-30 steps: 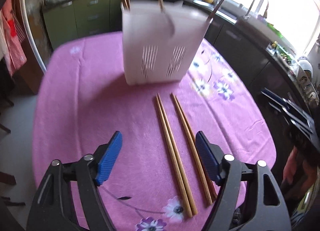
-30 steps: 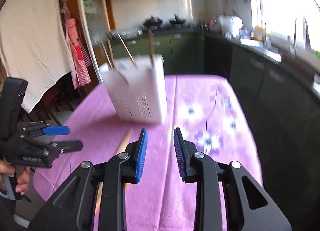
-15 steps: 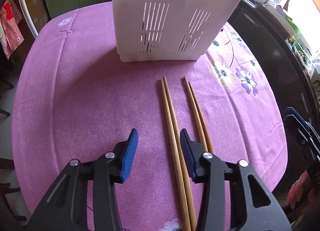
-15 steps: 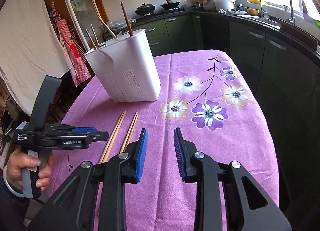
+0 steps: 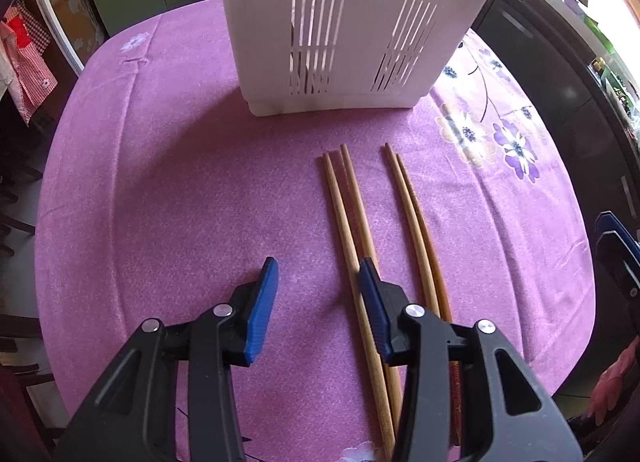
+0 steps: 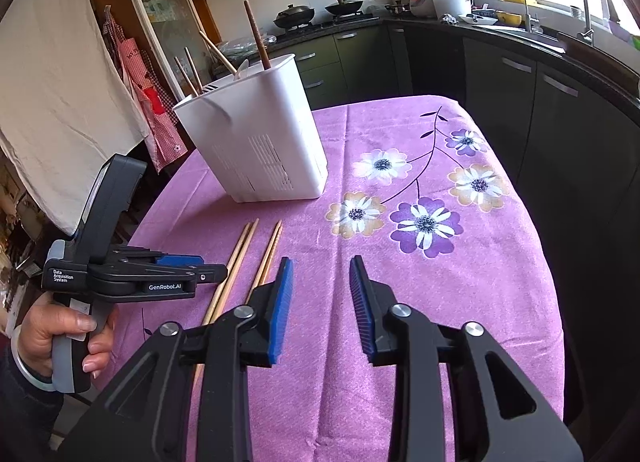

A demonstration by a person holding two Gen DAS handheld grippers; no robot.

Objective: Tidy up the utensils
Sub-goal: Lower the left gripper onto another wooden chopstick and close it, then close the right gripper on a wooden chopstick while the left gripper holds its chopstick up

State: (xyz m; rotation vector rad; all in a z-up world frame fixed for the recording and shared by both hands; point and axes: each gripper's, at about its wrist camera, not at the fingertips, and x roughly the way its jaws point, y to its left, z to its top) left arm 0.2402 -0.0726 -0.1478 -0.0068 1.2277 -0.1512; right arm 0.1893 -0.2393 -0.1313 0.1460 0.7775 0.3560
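Lettering "GenRobot.AI" (left hand-held gripper (image 6: 208,274))

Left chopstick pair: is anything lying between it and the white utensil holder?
Nothing visible. Bare purple tablecloth separates the tips of the left chopstick pair from the base of the white utensil holder. The second pair lies alongside to the right, not across the path.

left gripper (image 5: 318,282) angled steeply down, fingers apart, empty; right gripper (image 6: 320,286) fingers opening, empty.

Table w/ purple floral cloth (image 5: 160,190): white slotted utensil holder (image 5: 352,22), two chopstick pairs (image 5: 352,230) just before it.
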